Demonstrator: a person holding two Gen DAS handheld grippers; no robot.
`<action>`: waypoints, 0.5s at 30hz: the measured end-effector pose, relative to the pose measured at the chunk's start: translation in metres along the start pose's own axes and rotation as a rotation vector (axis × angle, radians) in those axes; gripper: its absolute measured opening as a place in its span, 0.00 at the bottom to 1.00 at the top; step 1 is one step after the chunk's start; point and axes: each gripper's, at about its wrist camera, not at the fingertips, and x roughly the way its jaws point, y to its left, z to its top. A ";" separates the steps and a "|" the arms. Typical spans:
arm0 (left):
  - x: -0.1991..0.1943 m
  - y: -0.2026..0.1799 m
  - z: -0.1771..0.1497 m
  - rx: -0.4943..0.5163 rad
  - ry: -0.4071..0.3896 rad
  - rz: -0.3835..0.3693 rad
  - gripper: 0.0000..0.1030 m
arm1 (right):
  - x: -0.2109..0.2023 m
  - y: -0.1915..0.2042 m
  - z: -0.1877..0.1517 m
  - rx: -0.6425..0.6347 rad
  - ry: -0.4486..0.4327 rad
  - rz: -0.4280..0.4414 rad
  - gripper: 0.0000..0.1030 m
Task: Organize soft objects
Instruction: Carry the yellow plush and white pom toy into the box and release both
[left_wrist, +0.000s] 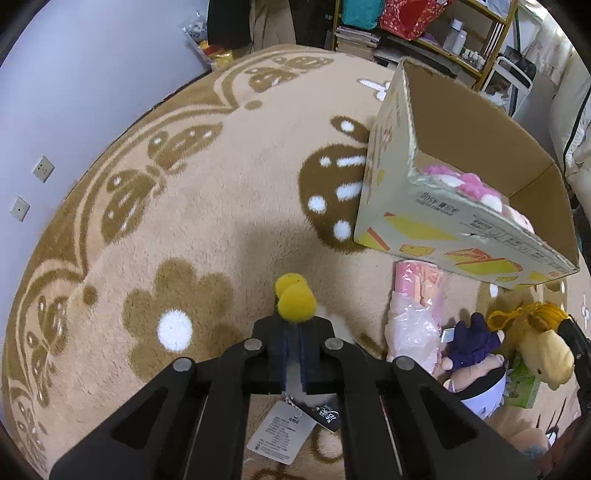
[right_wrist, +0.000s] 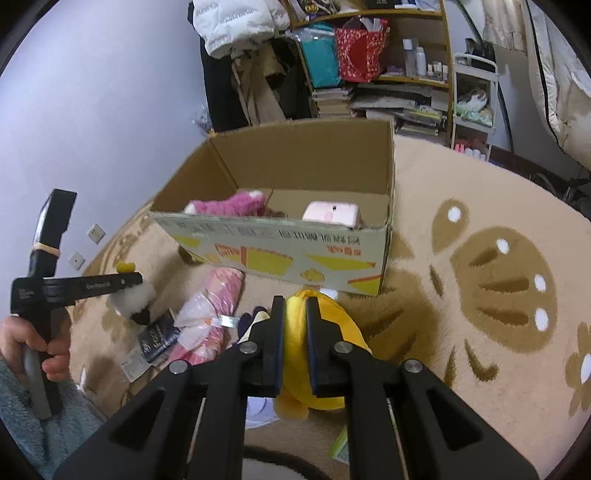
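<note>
The job looks partly done: a pink plush (right_wrist: 236, 203) and a pale pink item (right_wrist: 332, 214) lie in the box (right_wrist: 280, 251) ahead, while the left claw (left_wrist: 294, 332) pinches a small tagged toy (left_wrist: 295, 299), the right claw (right_wrist: 295, 332) pinches a yellow plush (right_wrist: 295, 317), and other toys (left_wrist: 476, 343) wait on the rug (left_wrist: 221, 206) beside them.

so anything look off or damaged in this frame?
Mostly mid-tidy clutter. The cardboard box has a ragged, torn top rim on its near wall. Several soft toys and a pink plastic-wrapped bundle lie loose on the rug outside it. Nothing spilled.
</note>
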 end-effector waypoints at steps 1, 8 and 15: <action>-0.003 0.000 0.000 0.003 -0.011 0.005 0.04 | -0.003 0.000 0.001 0.001 -0.007 0.003 0.10; -0.006 0.003 0.002 0.009 -0.053 0.029 0.04 | -0.012 0.003 0.005 0.011 -0.042 0.025 0.11; -0.037 0.000 0.003 0.041 -0.170 0.036 0.04 | -0.027 0.000 0.010 0.035 -0.086 0.055 0.10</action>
